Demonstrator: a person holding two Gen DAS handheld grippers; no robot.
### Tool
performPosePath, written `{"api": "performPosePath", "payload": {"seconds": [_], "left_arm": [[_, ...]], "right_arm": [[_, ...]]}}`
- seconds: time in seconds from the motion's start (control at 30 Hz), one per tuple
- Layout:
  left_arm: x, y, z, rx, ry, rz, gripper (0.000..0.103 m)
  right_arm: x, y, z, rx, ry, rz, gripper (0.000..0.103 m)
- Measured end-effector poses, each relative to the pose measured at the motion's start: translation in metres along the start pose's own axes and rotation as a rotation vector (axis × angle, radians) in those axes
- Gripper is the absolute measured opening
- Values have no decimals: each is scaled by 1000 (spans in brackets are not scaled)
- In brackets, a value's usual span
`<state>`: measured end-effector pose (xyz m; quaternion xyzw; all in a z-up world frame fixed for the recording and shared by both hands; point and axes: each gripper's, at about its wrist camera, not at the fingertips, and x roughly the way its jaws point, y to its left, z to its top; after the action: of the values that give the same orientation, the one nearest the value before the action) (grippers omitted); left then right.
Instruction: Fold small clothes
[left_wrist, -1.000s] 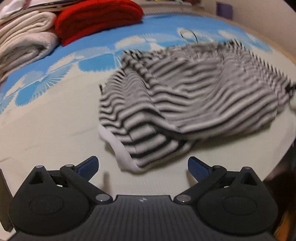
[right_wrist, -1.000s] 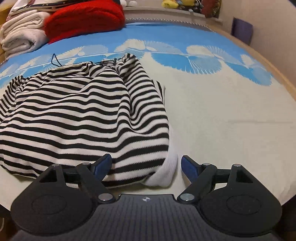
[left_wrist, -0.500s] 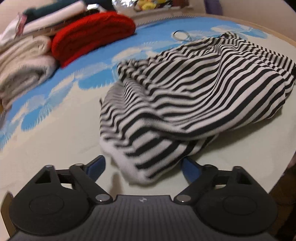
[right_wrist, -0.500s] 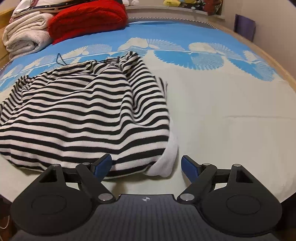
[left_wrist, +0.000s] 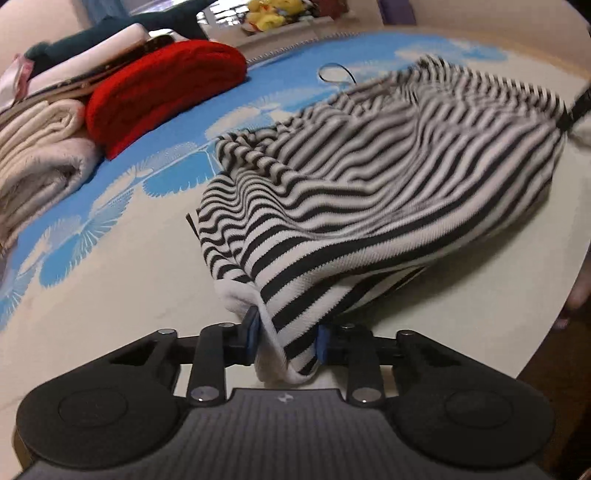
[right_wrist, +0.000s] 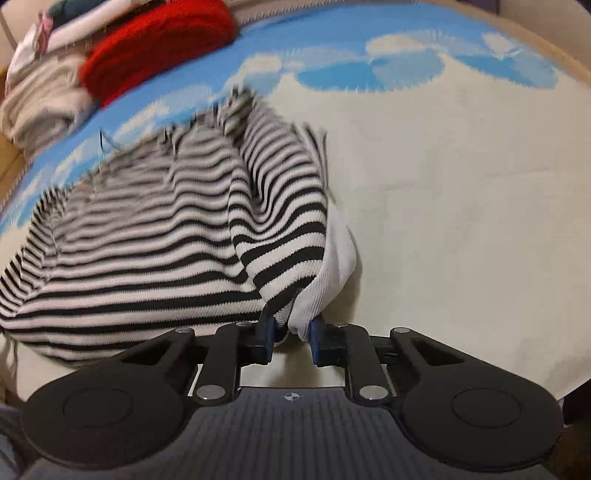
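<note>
A black-and-white striped garment (left_wrist: 369, 192) lies rumpled on the bed cover, its white hem (left_wrist: 240, 299) nearest me. My left gripper (left_wrist: 287, 338) has the near left hem corner bunched between its blue pads, and its jaws are closing on it. In the right wrist view the same striped garment (right_wrist: 166, 229) spreads to the left. My right gripper (right_wrist: 290, 334) has the near right corner, where the white hem (right_wrist: 336, 258) folds over, pinched between its pads, and its jaws are closing too.
The blue-and-cream bed cover (left_wrist: 92, 295) runs under everything, with bare cream cover (right_wrist: 461, 184) to the garment's right. At the back left sit a folded red knit (left_wrist: 162, 85) and stacked cream towels (left_wrist: 40, 158). A thin black cord loop (left_wrist: 332, 72) lies behind the garment.
Both grippers went from wide open beside the hem to closed in on its two near corners. Both views have rolled, and the cloth at the corners has gathered up.
</note>
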<state>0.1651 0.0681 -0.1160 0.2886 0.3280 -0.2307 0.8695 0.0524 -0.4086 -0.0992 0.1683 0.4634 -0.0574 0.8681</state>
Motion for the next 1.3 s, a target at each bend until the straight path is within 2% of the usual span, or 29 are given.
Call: {"api": "performPosePath", "payload": {"seconds": [0.03, 0.07, 0.1, 0.13, 0.17, 0.2, 0.23, 0.33, 0.43, 0.47, 0.5, 0.57, 0.6, 0.63, 0.7, 0.77, 0.87, 0.97, 1.07, 1.13, 1.2, 1.3], "left_arm": [[-2, -1, 0, 11, 1, 19, 52], [-4, 2, 0, -1, 13, 32, 57], [-7, 5, 0, -15, 19, 42, 63], [-13, 9, 0, -31, 13, 54, 78], [-22, 14, 1, -59, -12, 68, 88], [-33, 17, 2, -86, -56, 78, 103], [-45, 22, 4, -121, -122, 85, 103], [-62, 37, 10, -259, -212, 30, 103], [-49, 47, 19, -382, -157, 0, 103], [-41, 50, 22, -430, -124, 2, 103], [-33, 55, 26, -491, -77, 0, 103], [-11, 65, 27, -629, 40, -18, 103], [-1, 69, 27, -697, 103, -23, 103], [6, 73, 25, -743, 141, -22, 103], [16, 80, 21, -819, 196, -13, 103], [18, 86, 16, -879, 216, -19, 103], [19, 89, 12, -910, 248, -16, 103], [12, 94, 11, -945, 222, -39, 103], [1, 108, 9, -993, 161, -26, 103], [-5, 124, 4, -1037, 132, -1, 103], [-7, 137, -3, -1067, 139, 42, 103], [-4, 153, -16, -1116, 178, 77, 103]], "right_arm": [[2, 1, 0, -8, 3, -13, 26], [1, 0, 0, 12, -4, -15, 28], [-1, -2, 0, 42, -9, -11, 37], [-4, -6, 1, 75, -15, -6, 51], [-9, -10, 1, 110, -33, -12, 59], [-16, -14, 2, 153, -65, -6, 75], [-20, -18, 3, 185, -87, 18, 83], [-19, -29, 3, 320, -108, 129, 86], [6, -30, 4, 437, -38, 128, 89], [9, -25, 6, 429, -63, 125, 90], [11, -19, 8, 406, -84, 129, 88], [16, -7, 13, 376, -84, 144, 70], [19, -3, 13, 374, -82, 125, 37], [22, 0, 15, 369, -78, 116, 29], [20, 2, 19, 391, -91, 99, 28], [18, 8, 21, 374, -111, 50, 27], [19, 19, 26, 345, -118, -47, 25], [0, 61, 40, 203, -188, -188, 23], [-26, 145, 59, -82, -354, -260, 22], [-37, 218, 62, -292, -450, -237, 22], [-34, 296, 47, -512, -510, -190, 22], [3, 387, -10, -842, -500, -118, 22]]}}
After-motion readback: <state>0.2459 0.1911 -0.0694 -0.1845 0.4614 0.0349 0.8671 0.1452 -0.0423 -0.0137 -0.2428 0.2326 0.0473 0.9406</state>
